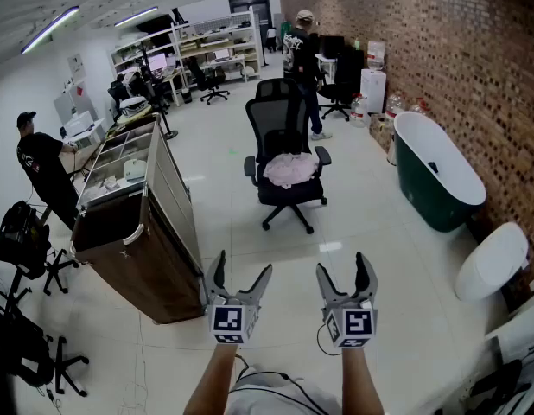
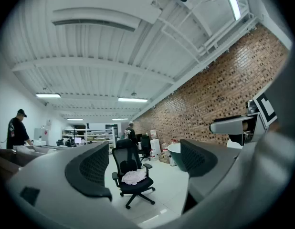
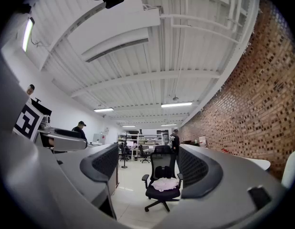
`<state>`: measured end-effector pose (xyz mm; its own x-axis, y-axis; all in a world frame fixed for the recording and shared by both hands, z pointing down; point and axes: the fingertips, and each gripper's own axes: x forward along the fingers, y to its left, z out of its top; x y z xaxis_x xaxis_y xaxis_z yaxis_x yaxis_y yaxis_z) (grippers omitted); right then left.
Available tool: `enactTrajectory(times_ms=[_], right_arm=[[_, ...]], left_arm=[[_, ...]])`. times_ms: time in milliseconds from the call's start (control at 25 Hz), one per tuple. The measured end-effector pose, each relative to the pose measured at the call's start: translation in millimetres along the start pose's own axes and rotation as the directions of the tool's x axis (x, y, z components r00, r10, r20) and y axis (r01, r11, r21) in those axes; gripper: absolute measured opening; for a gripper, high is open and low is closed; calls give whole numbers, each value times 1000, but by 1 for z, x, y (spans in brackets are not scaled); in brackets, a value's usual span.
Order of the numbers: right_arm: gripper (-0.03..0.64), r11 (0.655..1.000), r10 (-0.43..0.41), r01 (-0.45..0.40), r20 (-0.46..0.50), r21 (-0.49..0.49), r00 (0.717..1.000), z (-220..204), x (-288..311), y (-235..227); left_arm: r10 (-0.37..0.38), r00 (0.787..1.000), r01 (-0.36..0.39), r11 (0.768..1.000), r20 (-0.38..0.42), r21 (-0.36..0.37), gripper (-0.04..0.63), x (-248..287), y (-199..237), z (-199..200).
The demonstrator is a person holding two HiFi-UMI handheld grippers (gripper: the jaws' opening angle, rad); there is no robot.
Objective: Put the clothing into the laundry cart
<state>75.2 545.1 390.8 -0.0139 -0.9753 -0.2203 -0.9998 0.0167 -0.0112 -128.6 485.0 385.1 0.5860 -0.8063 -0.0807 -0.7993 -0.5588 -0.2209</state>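
A pale pink garment (image 1: 289, 169) lies bunched on the seat of a black office chair (image 1: 284, 137) in the middle of the room. The same garment (image 2: 134, 176) shows between the jaws in the left gripper view, and the garment (image 3: 165, 184) in the right gripper view. The laundry cart (image 1: 136, 232), a brown wooden trolley with a dark open bin at its near end, stands left of the chair. My left gripper (image 1: 239, 280) and right gripper (image 1: 346, 276) hover side by side well short of the chair, both open and empty.
A dark green bathtub (image 1: 438, 178) and a white toilet (image 1: 492, 259) line the brick wall at right. One person (image 1: 44, 164) stands left of the cart, another person (image 1: 302, 63) behind the chair. Black stands (image 1: 25, 258) sit at the left. Shelves and desks fill the back.
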Motion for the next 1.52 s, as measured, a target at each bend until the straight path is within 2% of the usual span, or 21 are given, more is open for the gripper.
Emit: enactTrajectory(times_ms=[200, 480, 680, 960, 1520], right_arm=[[417, 1000, 19, -19, -8, -2, 1000, 1, -3, -16], [417, 1000, 14, -14, -25, -16, 1000, -12, -2, -29], [417, 999, 17, -18, -40, -34, 999, -16, 18, -27], [416, 999, 22, -25, -65, -45, 998, -29, 66, -24], [408, 997, 40, -44, -62, -69, 997, -44, 215, -8]], left_arm=[[58, 998, -58, 998, 5, -29, 453, 8, -8, -6], [19, 1000, -18, 999, 14, -46, 453, 28, -31, -15], [19, 1000, -18, 998, 11, -62, 453, 45, -24, -22], [13, 1000, -12, 998, 19, -55, 453, 79, 2, -30], [4, 999, 1, 996, 45, -95, 453, 193, 100, -50]])
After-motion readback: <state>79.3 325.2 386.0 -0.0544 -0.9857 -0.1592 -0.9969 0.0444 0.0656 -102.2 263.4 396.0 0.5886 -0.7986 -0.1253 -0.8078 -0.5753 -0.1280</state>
